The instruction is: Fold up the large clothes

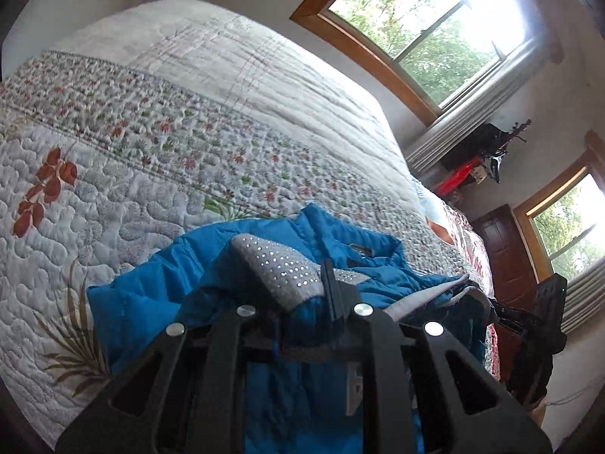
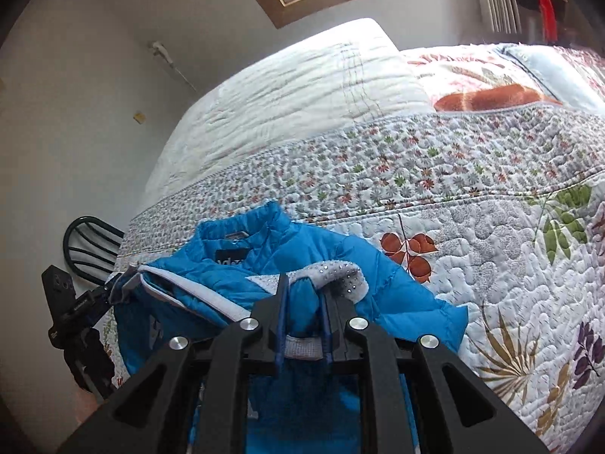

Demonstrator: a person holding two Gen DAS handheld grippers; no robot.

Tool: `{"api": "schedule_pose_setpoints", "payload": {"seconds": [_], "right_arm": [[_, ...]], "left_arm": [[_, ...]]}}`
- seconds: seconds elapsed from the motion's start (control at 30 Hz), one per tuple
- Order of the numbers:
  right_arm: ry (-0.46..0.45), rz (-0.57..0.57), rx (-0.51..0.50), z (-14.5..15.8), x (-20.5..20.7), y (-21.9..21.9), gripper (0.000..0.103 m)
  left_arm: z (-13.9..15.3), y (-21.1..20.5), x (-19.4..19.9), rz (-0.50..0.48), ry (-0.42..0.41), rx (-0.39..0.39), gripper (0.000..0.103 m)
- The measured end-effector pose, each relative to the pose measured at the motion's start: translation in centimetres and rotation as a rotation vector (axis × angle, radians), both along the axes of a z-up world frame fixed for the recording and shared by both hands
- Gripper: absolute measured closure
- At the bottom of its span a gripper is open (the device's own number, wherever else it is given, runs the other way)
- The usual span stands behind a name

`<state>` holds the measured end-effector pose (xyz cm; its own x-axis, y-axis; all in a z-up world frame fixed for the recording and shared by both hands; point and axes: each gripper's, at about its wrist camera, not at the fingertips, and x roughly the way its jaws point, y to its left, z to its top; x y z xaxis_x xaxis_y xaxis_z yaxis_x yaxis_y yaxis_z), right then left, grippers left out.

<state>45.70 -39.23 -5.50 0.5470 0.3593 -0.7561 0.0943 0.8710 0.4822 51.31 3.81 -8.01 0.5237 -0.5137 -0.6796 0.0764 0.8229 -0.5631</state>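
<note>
A bright blue padded jacket (image 1: 159,299) with grey studded trim lies bunched on the quilted bed, collar away from me; it also shows in the right wrist view (image 2: 401,299). My left gripper (image 1: 302,302) is shut on the jacket's grey-trimmed edge, its left finger hidden under the cloth. My right gripper (image 2: 304,299) is shut on a fold of blue fabric and grey trim. Each gripper shows in the other's view, the right one (image 1: 529,321) at the jacket's right edge, the left one (image 2: 75,310) at its left edge.
The floral quilt (image 1: 151,143) covers the bed, and a white blanket (image 2: 295,87) lies at the far end. Wood-framed windows (image 1: 416,34), a dark door (image 1: 506,253) and a cluttered stand (image 1: 476,162) are to the right. A dark chair (image 2: 90,246) stands by the left bedside.
</note>
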Motion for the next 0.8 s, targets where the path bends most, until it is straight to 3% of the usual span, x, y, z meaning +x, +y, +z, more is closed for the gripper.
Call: {"api": "schedule_pose_setpoints", "payload": {"seconds": [0.17, 0.3, 0.37, 0.4, 0.47, 0.53, 0.6, 0.67, 0.8], "right_arm": [[0.053, -0.012, 0.023, -3.1, 2.1, -0.4, 0.085], [0.010, -0.008, 0.176, -2.9, 1.0, -2.1, 0.069], [-0.027, -0.009, 0.206, -2.1, -0.2, -2.9, 0.047], [-0.045, -0.016, 0.173, -1.5, -1.0, -3.1, 0.044], [-0.072, -0.010, 0.128, -0.7, -2.3, -3.3, 0.042], [-0.104, 0.005, 0.077, 0.0, -3.9, -2.9, 0.041], [-0.164, 0.016, -0.026, 0.6, -5.7, -1.8, 0.027], [-0.201, 0.040, -0.114, 0.6, -6.8, -0.5, 0.010], [-0.142, 0.043, -0.176, -0.8, -6.8, 1.2, 0.010]], "left_arm": [[-2.9, -0.2, 2.1, 0.011, 0.071, 0.010, 0.084], [-2.7, 0.9, 2.2, -0.012, 0.107, -0.074, 0.080], [-2.1, 1.8, 1.7, -0.035, 0.121, -0.142, 0.072], [-1.6, 2.2, 1.1, -0.046, 0.118, -0.172, 0.070], [-0.2, 3.1, -0.3, -0.060, 0.083, -0.203, 0.048], [1.4, 3.9, -2.1, -0.062, 0.019, -0.169, 0.037], [2.3, 4.2, -3.8, -0.053, -0.031, -0.081, 0.033], [2.6, 4.1, -5.8, -0.022, -0.090, 0.049, 0.022], [1.7, 2.3, -8.4, -0.040, -0.153, 0.268, 0.017]]}}
